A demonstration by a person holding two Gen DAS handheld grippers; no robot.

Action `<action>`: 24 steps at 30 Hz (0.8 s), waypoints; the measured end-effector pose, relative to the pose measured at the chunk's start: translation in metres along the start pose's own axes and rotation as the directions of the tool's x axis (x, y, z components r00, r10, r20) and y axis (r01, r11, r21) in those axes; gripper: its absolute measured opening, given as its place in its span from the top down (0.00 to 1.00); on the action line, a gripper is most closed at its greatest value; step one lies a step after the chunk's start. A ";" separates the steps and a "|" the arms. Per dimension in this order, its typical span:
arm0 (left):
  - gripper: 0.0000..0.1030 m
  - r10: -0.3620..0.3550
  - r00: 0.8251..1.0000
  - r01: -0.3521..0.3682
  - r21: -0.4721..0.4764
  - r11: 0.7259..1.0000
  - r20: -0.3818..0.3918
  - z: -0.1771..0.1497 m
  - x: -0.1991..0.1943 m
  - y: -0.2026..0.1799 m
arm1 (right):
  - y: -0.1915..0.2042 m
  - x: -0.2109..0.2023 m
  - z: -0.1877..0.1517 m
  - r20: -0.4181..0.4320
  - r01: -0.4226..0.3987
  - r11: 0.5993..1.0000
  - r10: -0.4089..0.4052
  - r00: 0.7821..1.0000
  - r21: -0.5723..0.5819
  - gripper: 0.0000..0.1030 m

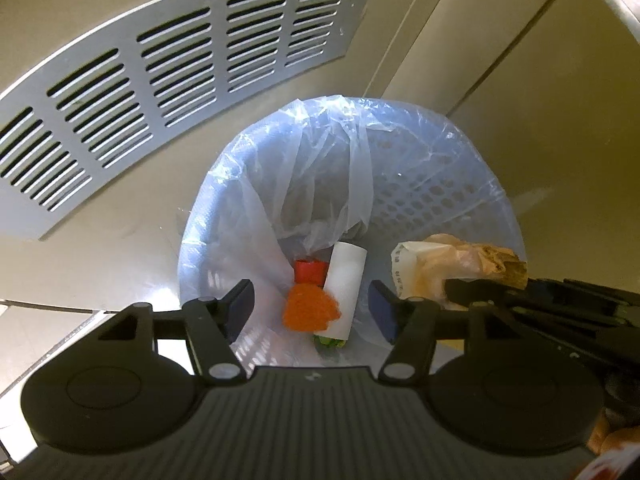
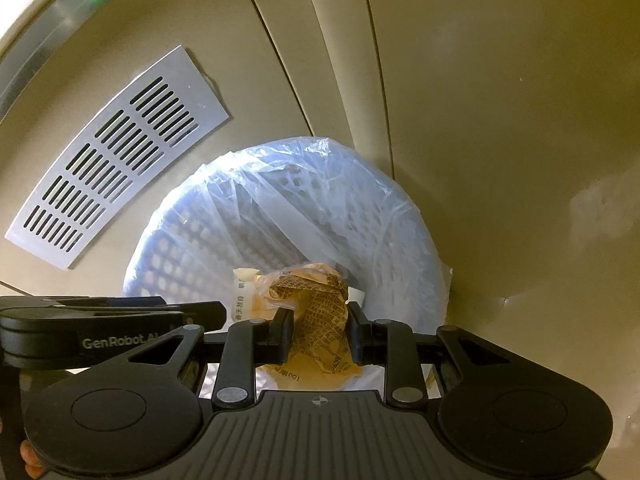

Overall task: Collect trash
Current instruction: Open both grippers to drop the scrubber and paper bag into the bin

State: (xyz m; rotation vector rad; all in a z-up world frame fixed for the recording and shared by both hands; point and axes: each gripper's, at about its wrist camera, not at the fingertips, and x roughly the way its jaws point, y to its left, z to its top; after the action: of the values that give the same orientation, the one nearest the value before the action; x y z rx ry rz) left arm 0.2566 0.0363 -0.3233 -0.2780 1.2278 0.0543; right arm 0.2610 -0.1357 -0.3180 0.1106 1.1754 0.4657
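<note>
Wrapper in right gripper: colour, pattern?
Tan wrapper, translucent with dark printed text; clearest in the right wrist view.

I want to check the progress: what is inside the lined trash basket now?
In the basket: a white paper roll, an orange piece, a red piece, something green mostly hidden under the roll. The folded liner covers the rest.

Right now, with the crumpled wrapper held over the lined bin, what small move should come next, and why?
Probably open the right hand-held gripper. It is shut on the crumpled wrapper, which hangs above the lined bin, so it should fall in. The left hand-held gripper is open and holds nothing.
</note>
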 end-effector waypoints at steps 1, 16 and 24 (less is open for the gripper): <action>0.42 -0.001 1.000 0.001 0.002 1.000 0.002 0.000 -0.001 0.000 | 0.001 0.000 0.000 0.001 0.002 1.000 -0.002 1.000 0.001 0.73; 0.43 -0.011 0.999 0.011 0.012 1.000 0.039 -0.001 -0.031 0.006 | 0.002 -0.019 0.008 0.086 -0.013 1.000 0.011 0.996 0.025 0.43; 0.43 -0.005 0.998 0.004 0.018 1.000 0.060 -0.006 -0.051 0.000 | 0.008 -0.039 0.004 0.086 -0.023 1.000 0.021 0.996 0.013 0.42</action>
State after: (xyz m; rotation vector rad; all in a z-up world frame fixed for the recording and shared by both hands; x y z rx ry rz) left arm 0.2338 0.0400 -0.2778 -0.2617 1.1670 0.0474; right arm 0.2501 -0.1440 -0.2804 0.1544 1.0943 0.4677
